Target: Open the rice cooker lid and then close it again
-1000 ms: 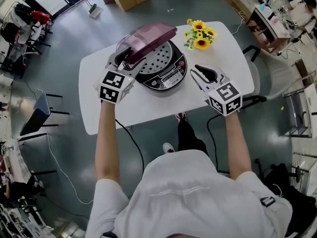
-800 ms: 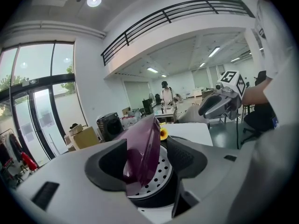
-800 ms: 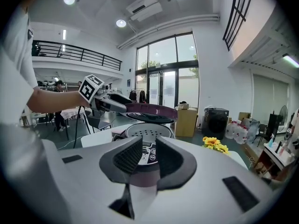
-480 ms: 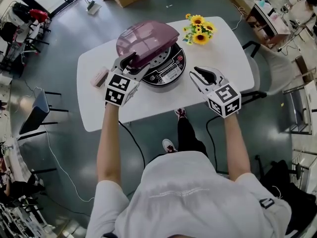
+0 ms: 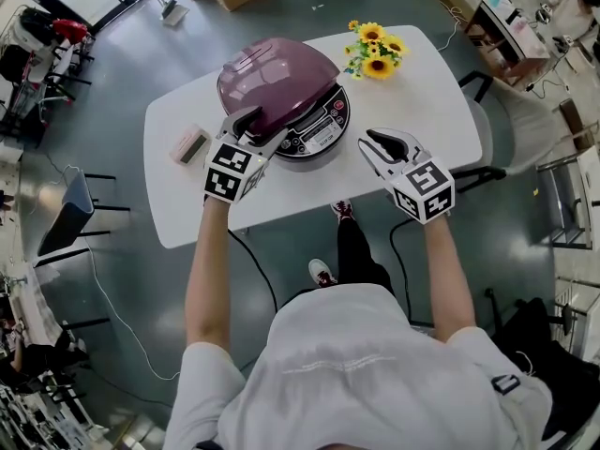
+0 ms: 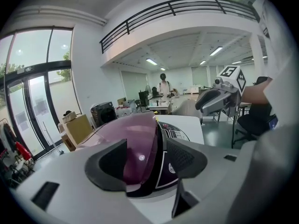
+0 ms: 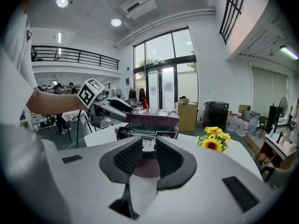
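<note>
Closing step. Left gripper (image 5: 251,129) clamped lid (image 5: 278,73) rim, lid sat low over rice cooker (image 5: 319,137); right gripper (image 5: 380,142) narrowly parted, empty. Next: press shut.

White table (image 5: 417,97) with rice cooker (image 5: 314,131), sunflowers (image 5: 377,52) and small pink box (image 5: 190,143), well apart

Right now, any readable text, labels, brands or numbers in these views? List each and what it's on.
No text is legible anywhere.
Rice cooker control panel: button print and a label, too small and blurred to read.
Rice cooker lid: nothing readable.
Marker cubes on the left hand-held gripper and right hand-held gripper: black-and-white square patterns, no letters or numbers.
</note>
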### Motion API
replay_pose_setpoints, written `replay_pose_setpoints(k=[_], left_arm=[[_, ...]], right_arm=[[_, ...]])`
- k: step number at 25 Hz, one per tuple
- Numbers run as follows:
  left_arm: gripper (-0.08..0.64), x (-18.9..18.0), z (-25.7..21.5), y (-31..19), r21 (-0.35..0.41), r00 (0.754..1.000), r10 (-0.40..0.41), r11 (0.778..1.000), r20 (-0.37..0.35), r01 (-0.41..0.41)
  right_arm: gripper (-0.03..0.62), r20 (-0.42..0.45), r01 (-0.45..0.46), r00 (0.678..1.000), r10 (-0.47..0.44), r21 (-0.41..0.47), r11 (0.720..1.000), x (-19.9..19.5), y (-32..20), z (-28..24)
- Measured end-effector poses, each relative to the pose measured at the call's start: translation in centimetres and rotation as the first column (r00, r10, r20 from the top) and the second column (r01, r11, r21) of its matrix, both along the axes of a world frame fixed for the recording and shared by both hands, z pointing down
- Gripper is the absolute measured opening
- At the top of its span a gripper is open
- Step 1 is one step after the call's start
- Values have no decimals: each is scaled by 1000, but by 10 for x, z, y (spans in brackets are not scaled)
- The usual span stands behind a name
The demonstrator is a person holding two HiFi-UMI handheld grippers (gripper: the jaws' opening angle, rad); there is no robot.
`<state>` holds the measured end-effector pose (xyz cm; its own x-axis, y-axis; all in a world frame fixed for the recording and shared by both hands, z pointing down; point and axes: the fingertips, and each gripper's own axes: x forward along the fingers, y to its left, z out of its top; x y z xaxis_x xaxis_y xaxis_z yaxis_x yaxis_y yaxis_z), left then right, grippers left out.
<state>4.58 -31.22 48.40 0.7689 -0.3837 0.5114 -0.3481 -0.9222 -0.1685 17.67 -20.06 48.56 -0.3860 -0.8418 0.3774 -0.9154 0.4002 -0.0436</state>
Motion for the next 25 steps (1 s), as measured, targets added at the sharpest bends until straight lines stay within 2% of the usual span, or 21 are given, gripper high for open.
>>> replay_pose_setpoints(k=[8,15,21,25], left_arm=[[268,-1,16,4,-19,998,12,1000,56,-11],[268,-1,34,8,-98,995,31,995,96,-21],[267,-1,36,10,-56,991,28,998,133,-21],[266,0,38,10,-40,992,14,999,127,-9]], right_arm=[[106,-6,4,1000,-4,-20,1000,-3,1,6],[106,-9,0,1000,-1,-38,999,-3,1,14],[106,-10,-4,1000,4,-48,999,-1,-2,15],[106,-7,6,1000,-6,-52,999,-5,-5,16]])
